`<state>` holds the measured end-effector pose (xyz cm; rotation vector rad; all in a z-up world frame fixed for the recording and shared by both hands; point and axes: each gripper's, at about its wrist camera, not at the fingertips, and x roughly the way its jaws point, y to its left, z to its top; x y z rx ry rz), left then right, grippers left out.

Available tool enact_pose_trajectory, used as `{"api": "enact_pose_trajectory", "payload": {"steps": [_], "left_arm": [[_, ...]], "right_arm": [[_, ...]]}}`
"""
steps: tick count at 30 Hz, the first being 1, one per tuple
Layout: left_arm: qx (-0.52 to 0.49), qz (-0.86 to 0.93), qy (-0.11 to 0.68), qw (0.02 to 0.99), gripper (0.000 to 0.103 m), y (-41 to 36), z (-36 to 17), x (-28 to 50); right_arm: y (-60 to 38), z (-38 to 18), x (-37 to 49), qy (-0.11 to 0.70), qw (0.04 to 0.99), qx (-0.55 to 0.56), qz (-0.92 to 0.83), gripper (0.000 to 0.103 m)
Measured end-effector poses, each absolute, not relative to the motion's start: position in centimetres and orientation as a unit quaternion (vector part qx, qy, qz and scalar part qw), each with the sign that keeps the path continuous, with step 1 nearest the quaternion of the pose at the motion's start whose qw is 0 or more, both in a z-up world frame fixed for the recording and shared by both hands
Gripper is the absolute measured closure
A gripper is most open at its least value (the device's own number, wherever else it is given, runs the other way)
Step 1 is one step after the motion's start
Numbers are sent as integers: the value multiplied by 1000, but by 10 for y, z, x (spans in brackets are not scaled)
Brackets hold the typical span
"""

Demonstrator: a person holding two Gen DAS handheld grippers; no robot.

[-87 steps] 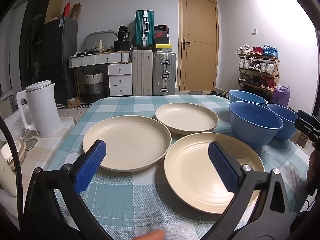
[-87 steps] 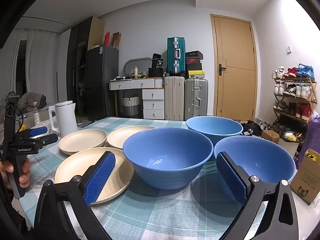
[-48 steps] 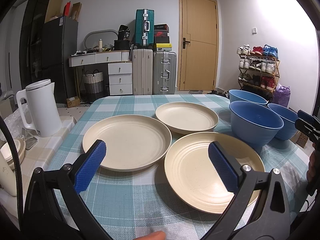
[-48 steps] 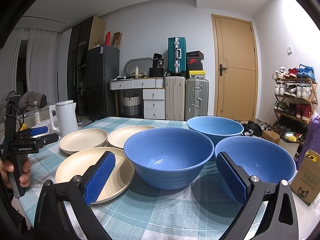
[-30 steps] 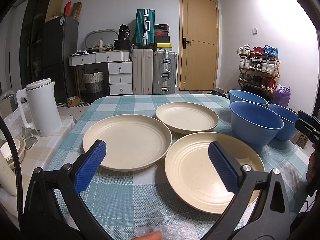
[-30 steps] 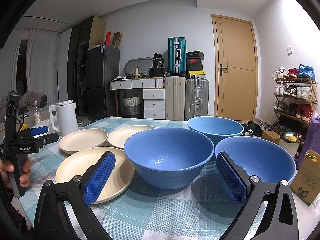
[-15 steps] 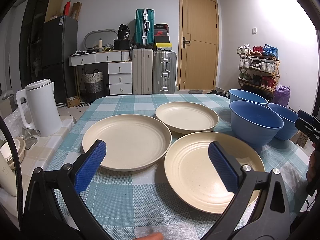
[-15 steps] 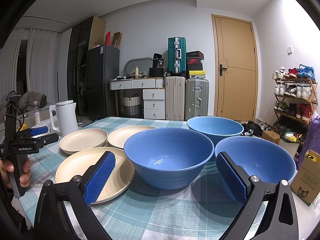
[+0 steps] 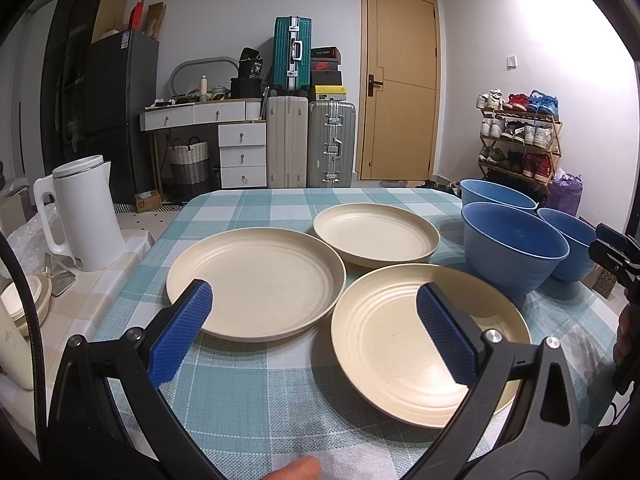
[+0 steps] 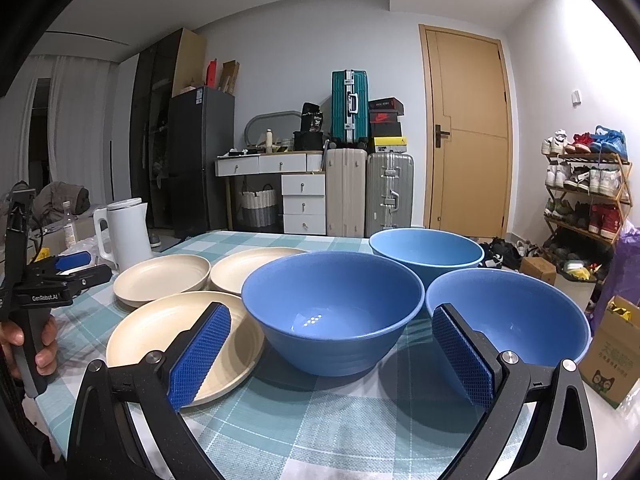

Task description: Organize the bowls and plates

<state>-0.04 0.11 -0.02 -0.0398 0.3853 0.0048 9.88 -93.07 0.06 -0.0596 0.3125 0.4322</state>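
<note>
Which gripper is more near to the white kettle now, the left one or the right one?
Left. The left gripper hangs open over the plates, on the side of the table where the white kettle stands. The right gripper is open before the blue bowls, at the far side from it.

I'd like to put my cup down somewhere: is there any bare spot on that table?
Yes: the far strip of checked cloth behind the plates, and the near edge by the left gripper. It is crowded where the near plate meets the middle bowl, with the other bowls close behind.
</note>
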Motion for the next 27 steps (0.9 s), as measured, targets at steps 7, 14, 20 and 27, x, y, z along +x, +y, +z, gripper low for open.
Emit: {"api": "enact_pose_trajectory", "payload": {"steps": [7, 14, 20, 27], "left_arm": [[-21, 4, 191, 981, 1, 4, 3, -5], [-36, 8, 202, 979, 1, 7, -3, -3], [-60, 5, 222, 973, 1, 14, 2, -3], [-54, 28, 221, 973, 1, 18, 25, -11]], "right_arm": [[-935, 2, 96, 157, 964, -31, 212, 0], [-931, 0, 104, 180, 960, -29, 213, 0], [-924, 9, 102, 181, 959, -45, 214, 0], [-918, 24, 102, 189, 955, -39, 224, 0]]}}
